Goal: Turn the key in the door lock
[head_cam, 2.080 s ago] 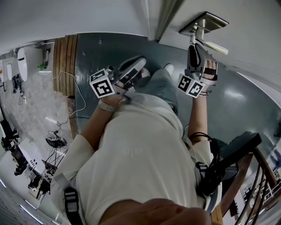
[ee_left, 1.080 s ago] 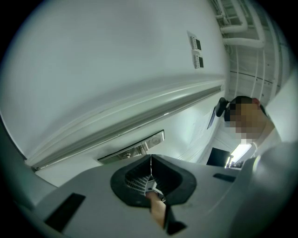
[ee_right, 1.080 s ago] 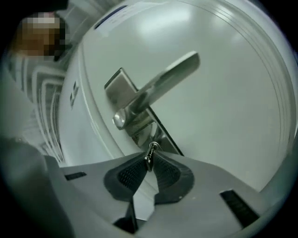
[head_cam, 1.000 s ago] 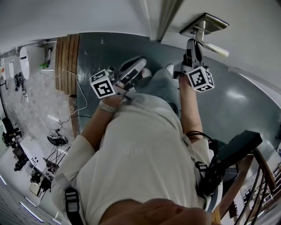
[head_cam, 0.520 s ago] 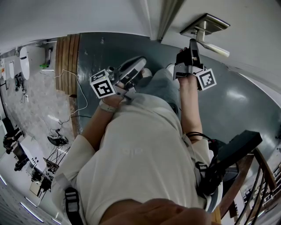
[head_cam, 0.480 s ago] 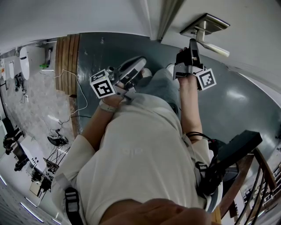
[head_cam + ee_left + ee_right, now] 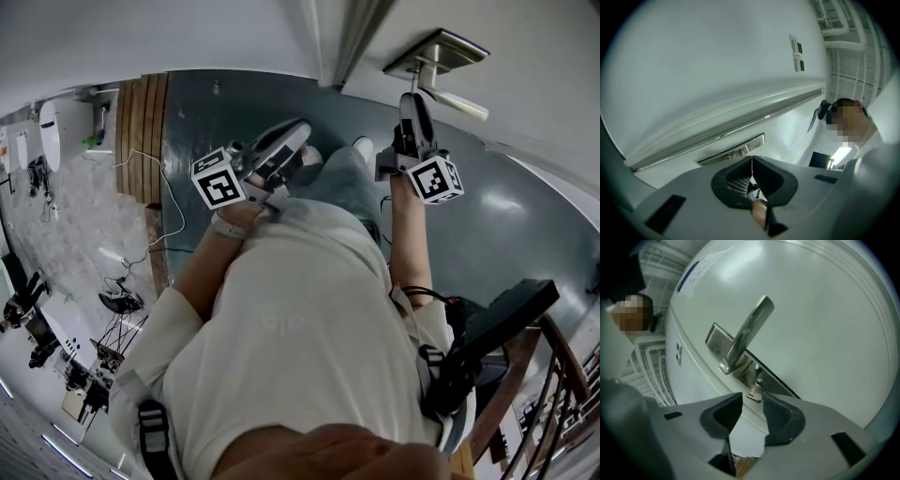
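Observation:
In the right gripper view a small silver key [image 7: 756, 392] sits in the lock under the lever handle [image 7: 749, 333] on a metal plate [image 7: 717, 341] of the white door. My right gripper [image 7: 753, 405] has just been opening. The key's head stands between the pad tips, and the pads [image 7: 782, 416] do not press on it. In the head view the right gripper [image 7: 411, 99] points at the handle [image 7: 457, 100]. My left gripper [image 7: 302, 131] hangs lower left, away from the door, and in its own view the left gripper [image 7: 751, 159] is shut on nothing.
The left gripper view shows the door's edge with a metal latch plate [image 7: 733, 151] and a person at the right. In the head view a dark floor [image 7: 525, 225], a wooden strip [image 7: 141, 131], floor cables [image 7: 164, 216] and a stair railing [image 7: 562, 375] surround me.
My right wrist rolled, swinging its marker cube round, and the gripper eased slightly back from the handle. The left gripper has not moved.

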The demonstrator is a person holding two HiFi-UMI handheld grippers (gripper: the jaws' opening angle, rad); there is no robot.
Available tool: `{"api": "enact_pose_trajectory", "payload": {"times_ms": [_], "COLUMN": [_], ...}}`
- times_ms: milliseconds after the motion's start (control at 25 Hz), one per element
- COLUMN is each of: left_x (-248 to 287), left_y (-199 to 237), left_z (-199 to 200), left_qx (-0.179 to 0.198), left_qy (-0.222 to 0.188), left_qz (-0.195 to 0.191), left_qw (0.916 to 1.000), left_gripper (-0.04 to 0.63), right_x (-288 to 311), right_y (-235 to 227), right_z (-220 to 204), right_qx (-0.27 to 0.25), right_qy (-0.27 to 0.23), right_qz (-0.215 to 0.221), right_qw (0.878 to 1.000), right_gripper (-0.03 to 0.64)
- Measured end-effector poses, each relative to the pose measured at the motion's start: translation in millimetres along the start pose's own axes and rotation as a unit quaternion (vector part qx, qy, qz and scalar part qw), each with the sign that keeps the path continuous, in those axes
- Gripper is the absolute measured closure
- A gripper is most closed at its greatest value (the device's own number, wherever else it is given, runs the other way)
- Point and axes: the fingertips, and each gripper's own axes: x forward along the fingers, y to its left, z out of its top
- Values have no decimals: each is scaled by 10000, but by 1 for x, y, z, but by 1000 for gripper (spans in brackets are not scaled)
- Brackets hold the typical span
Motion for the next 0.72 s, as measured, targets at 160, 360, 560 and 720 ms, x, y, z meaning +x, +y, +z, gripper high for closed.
{"api": "enact_pose_trajectory", "payload": {"times_ms": [160,360,560,720], "left_x": [3,4,7,12], "left_y": [3,-8,-28,-41], "left_z": [1,7,6,5], "left_qx": [17,72,7,-28], "left_qy": [0,-114,-121,-105], "left_qz": [-77,-169,-360,-472], "left_qw": [10000,9998,9993,9988], "left_gripper": [586,586,586,586], "right_x": [-7,-11,-20,-27], "right_y": [8,30,65,89], "right_z": [-11,-7,21,35], "right_qx": [-1024,-1801,-2396,-2658], "right_qy": [380,614,536,599], "right_qz": [20,106,149,210], "right_qw": [9940,9817,9693,9619], "right_gripper": [497,497,497,497]}}
